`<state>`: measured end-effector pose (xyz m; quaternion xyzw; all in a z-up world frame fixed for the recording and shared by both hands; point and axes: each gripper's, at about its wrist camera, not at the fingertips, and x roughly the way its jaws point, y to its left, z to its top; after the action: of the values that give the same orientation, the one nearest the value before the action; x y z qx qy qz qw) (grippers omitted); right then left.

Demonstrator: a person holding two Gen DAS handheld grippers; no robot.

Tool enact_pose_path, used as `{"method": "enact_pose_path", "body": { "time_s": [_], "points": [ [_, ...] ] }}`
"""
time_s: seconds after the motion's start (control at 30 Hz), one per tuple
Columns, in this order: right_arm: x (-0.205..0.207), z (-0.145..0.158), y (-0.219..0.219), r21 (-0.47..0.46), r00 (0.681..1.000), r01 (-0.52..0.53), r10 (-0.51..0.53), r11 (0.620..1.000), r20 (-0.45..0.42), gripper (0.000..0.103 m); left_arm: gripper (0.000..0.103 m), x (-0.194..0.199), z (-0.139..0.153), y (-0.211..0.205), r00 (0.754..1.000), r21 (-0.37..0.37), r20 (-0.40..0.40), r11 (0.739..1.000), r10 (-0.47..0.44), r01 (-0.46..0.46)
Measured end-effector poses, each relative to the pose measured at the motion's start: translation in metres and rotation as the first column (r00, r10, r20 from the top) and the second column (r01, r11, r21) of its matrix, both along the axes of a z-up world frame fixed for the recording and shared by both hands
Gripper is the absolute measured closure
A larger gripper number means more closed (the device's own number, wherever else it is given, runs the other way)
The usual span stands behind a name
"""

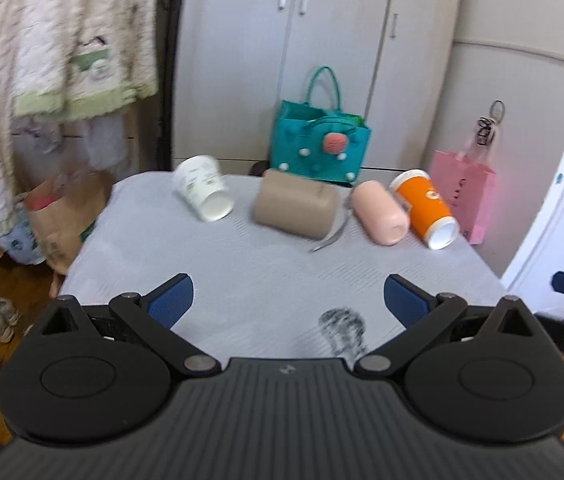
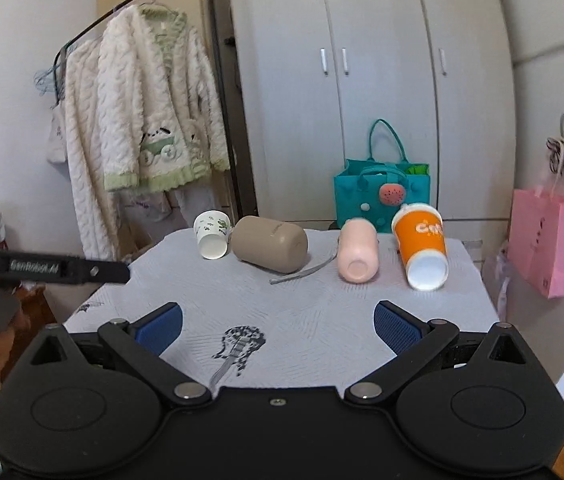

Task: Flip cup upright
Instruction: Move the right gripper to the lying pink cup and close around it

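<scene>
Several cups lie on their sides along the far part of the table (image 1: pixel 242 272). From left: a white paper cup with green print (image 1: pixel 203 188) (image 2: pixel 213 234), a tan cup (image 1: pixel 295 209) (image 2: pixel 270 243), a pink cup (image 1: pixel 380 212) (image 2: pixel 357 250) and an orange paper cup (image 1: pixel 425 208) (image 2: pixel 423 246). My left gripper (image 1: pixel 287 300) is open and empty above the near half of the table. My right gripper (image 2: pixel 278 322) is open and empty, also well short of the cups. The left gripper's body (image 2: pixel 42 268) shows at the left of the right wrist view.
A grey strap (image 1: pixel 331 236) lies by the tan cup. A teal bag (image 1: pixel 321 148) stands behind the table, a pink bag (image 1: pixel 467 192) hangs at right. A clothes rack with a fleece jacket (image 2: pixel 154 120) and a paper bag (image 1: pixel 62 216) stand at left. A wardrobe (image 2: pixel 361 80) is behind.
</scene>
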<state>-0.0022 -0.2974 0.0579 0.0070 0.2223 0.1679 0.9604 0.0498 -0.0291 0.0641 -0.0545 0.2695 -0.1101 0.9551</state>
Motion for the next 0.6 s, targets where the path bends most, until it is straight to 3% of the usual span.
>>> {"method": "enact_pose_path", "body": {
  "time_s": [0.1, 0.23, 0.43, 0.6],
  "points": [
    [0.021, 0.007, -0.002, -0.023, 0.999, -0.048, 0.048, 0.999, -0.022, 0.000, 0.000, 0.020, 0.012, -0.015, 0.998, -0.019, -0.012, 0.998, -0.057, 0.057],
    [0.064, 0.012, -0.011, 0.023, 0.992, -0.094, 0.095, 0.995, -0.086, 0.000, 0.000, 0.048, 0.019, -0.030, 0.995, -0.069, -0.044, 0.994, -0.093, 0.090],
    [0.140, -0.001, -0.010, 0.015, 0.976, -0.106, 0.107, 0.994, -0.190, 0.006, 0.001, 0.115, 0.013, -0.051, 0.971, -0.222, -0.195, 0.971, -0.135, 0.091],
    [0.172, -0.015, -0.010, -0.037, 0.975, -0.084, 0.074, 0.996, -0.211, 0.006, 0.003, 0.163, -0.005, -0.077, 0.944, -0.249, -0.287, 0.964, -0.161, 0.089]
  ]
}}
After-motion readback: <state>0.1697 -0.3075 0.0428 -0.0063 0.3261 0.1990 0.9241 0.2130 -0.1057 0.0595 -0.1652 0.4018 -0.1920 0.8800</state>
